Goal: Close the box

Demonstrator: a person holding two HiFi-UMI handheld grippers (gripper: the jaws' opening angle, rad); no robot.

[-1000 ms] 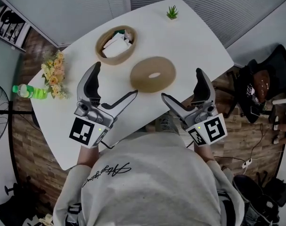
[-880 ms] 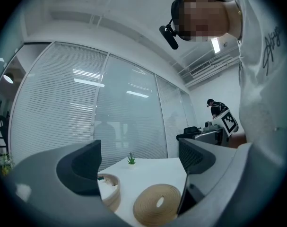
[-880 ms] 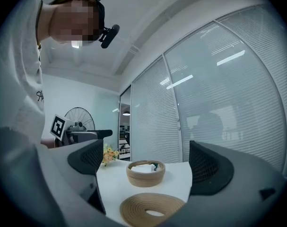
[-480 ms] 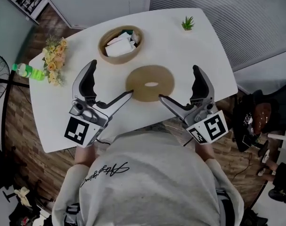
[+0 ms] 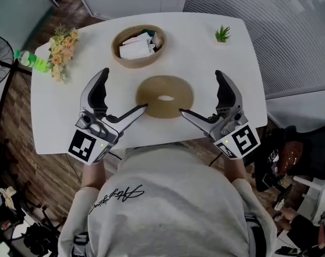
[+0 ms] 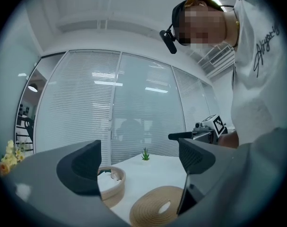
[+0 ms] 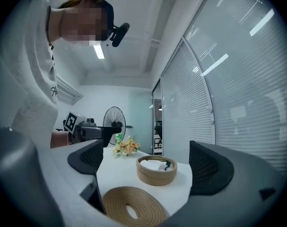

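Small move to report: over the last second the left hand-held gripper [image 5: 125, 88] and right hand-held gripper [image 5: 199, 92] have eased in from the near edge of the worktop [image 5: 205, 52]. They now flank the woven lid [image 5: 165, 96], with their inner jaw tips right at its near rim, one on each side. I can't tell whether they touch it. Both sets of jaws stand wide apart with nothing between them. Each gripper view shows the lid lying flat, low and ahead. Nothing is lifted yet, so this reads as the approach to a two-sided pickup. Beyond the lid, toward the far edge, the round woven box [image 5: 139, 46] sits uncovered with white contents showing, and that's where the lid must go. A small potted plant [image 5: 223, 33] marks the far right corner and flowers [image 5: 60, 51] the far left.
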